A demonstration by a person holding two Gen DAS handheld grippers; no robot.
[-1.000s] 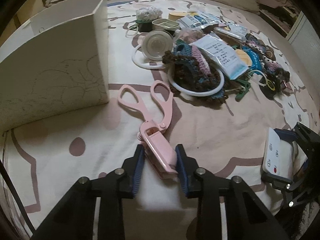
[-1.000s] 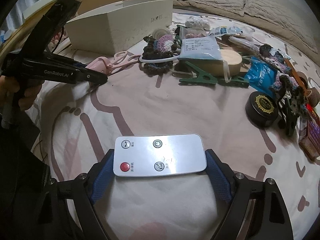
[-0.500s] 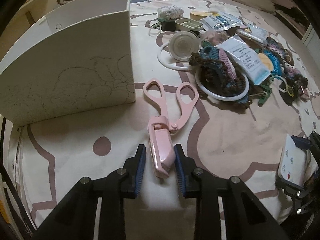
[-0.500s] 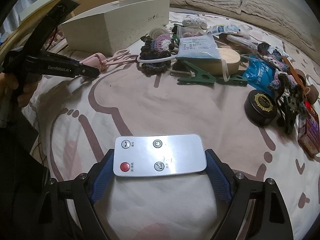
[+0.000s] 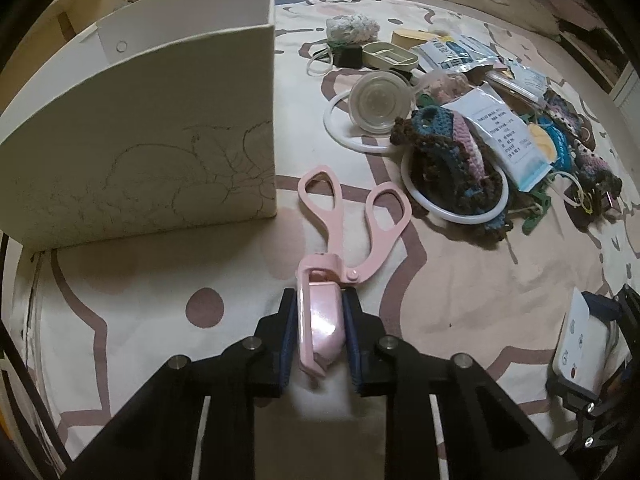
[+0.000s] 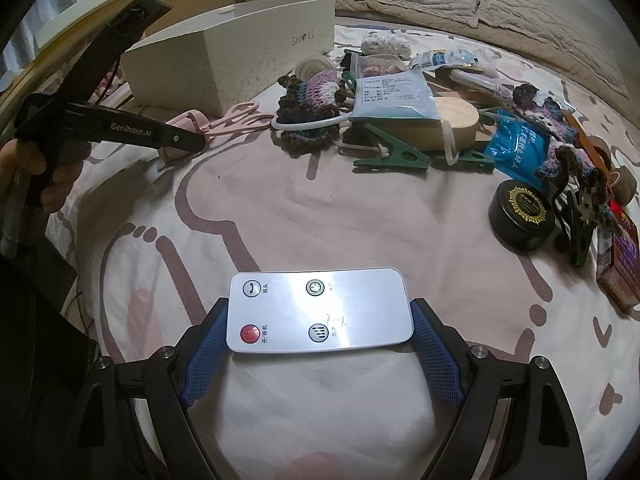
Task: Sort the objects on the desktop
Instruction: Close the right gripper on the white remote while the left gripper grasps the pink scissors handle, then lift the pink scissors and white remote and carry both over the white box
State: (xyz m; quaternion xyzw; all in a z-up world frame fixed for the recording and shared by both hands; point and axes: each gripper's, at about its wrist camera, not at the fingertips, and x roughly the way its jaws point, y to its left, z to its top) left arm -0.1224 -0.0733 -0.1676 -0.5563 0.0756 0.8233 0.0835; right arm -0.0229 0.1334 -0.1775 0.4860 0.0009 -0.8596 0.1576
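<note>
Here, smooth pink plastic scissors [image 5: 344, 264] lie on patterned cloth [image 5: 460, 300].

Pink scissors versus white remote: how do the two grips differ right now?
The left gripper is shut on the pink scissors, pads pinching the narrow sheathed blade end, jaws having just closed. The right gripper is shut on the white remote with its jaws far apart, gripping the short ends. The scissors point away along the fingers; the remote lies crosswise. Both sit low over the patterned sheet.
</note>
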